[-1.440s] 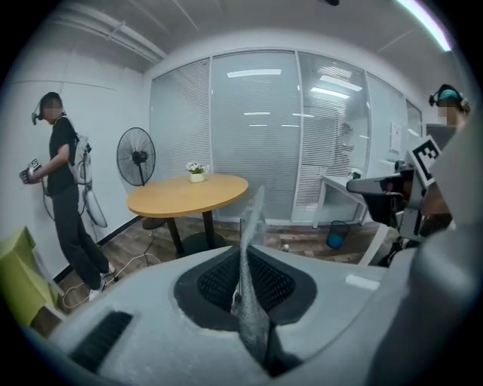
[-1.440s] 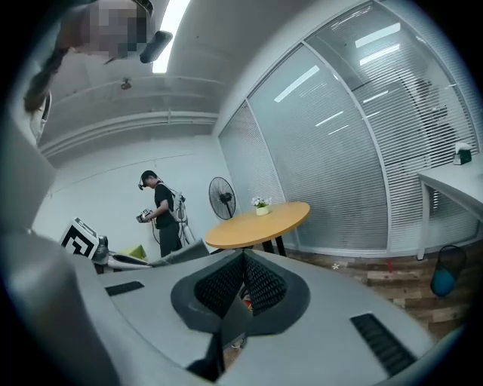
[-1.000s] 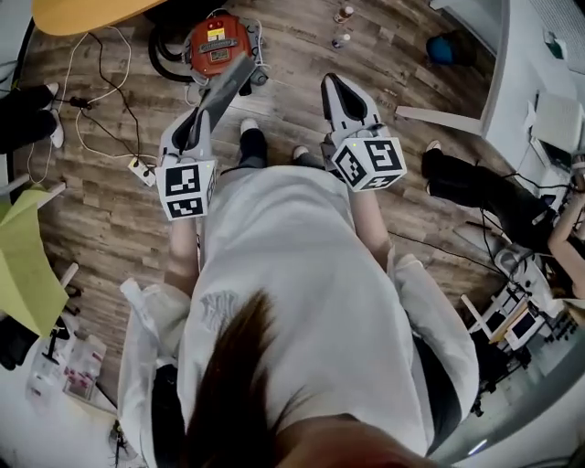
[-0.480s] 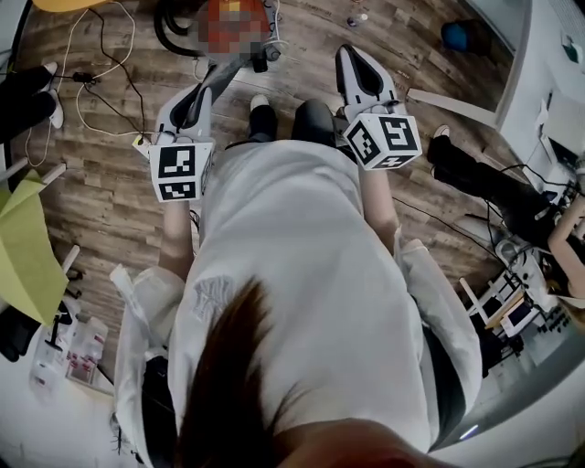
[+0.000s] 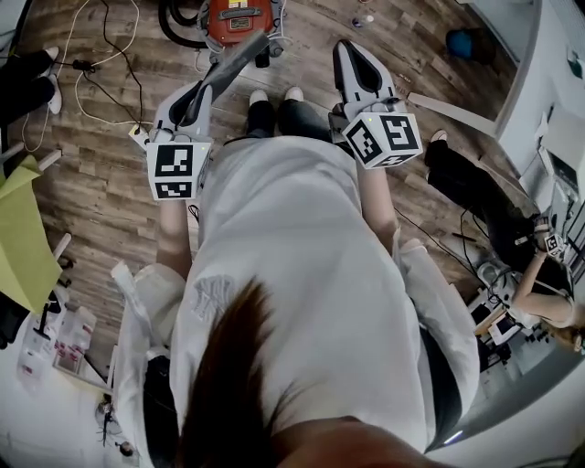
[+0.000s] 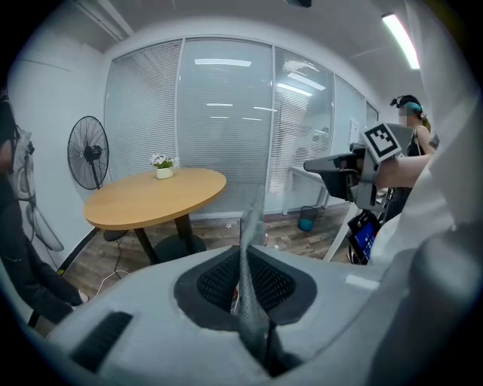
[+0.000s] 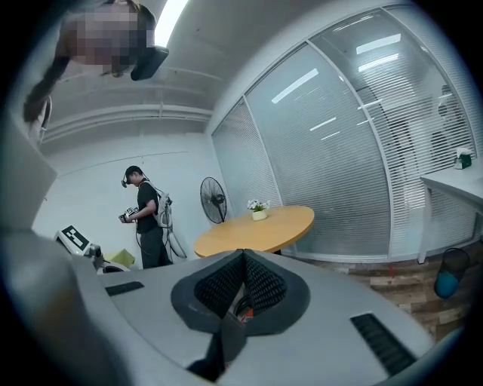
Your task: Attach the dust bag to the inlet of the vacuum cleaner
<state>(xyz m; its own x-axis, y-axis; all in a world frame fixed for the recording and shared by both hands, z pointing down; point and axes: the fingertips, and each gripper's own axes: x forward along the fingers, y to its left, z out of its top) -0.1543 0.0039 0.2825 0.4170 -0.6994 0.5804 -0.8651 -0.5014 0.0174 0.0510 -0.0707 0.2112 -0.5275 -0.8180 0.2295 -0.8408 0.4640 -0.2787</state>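
Flat grey dust bag pinched in the closed left gripper, above the floor short of the red vacuum cleaner; the right gripper, shut and empty, should likely help square the bag's mouth as it goes on.

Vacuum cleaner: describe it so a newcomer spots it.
In the head view, take the wood floor ahead of the person's shoes. The vacuum cleaner sits at the top edge. It is the only orange-red body there, a black hose curling beside it.
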